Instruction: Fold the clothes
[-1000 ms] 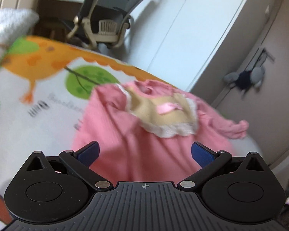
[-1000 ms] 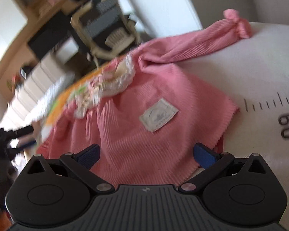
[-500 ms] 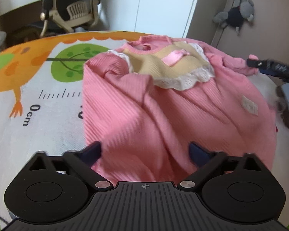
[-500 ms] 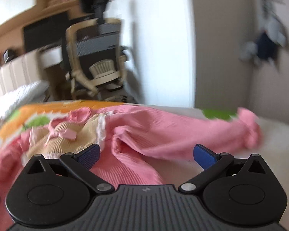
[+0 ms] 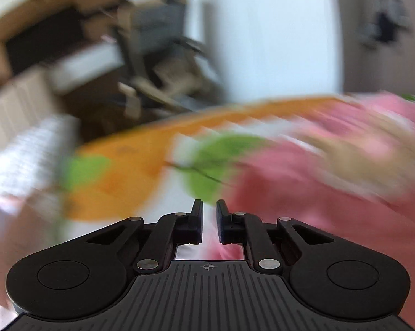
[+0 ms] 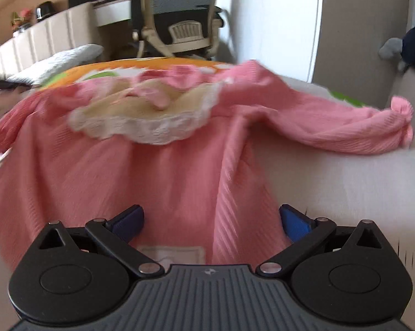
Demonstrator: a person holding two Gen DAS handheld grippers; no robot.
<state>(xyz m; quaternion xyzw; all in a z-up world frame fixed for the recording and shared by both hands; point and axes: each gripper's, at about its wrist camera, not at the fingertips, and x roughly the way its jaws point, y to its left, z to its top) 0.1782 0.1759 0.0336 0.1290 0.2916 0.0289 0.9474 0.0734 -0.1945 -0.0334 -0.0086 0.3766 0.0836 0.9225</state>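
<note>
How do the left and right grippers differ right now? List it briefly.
The left gripper has its jaws drawn nearly together, with a narrow gap left; the right gripper has its jaws spread wide. The left gripper points at the printed mat beside the pink garment; the right gripper sits over the garment itself. Whether the left pinches cloth is unclear. Both share the same black design.

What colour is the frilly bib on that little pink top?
Beige, edged with white lace, on the pink top; the bib shows best in the right wrist view.
</note>
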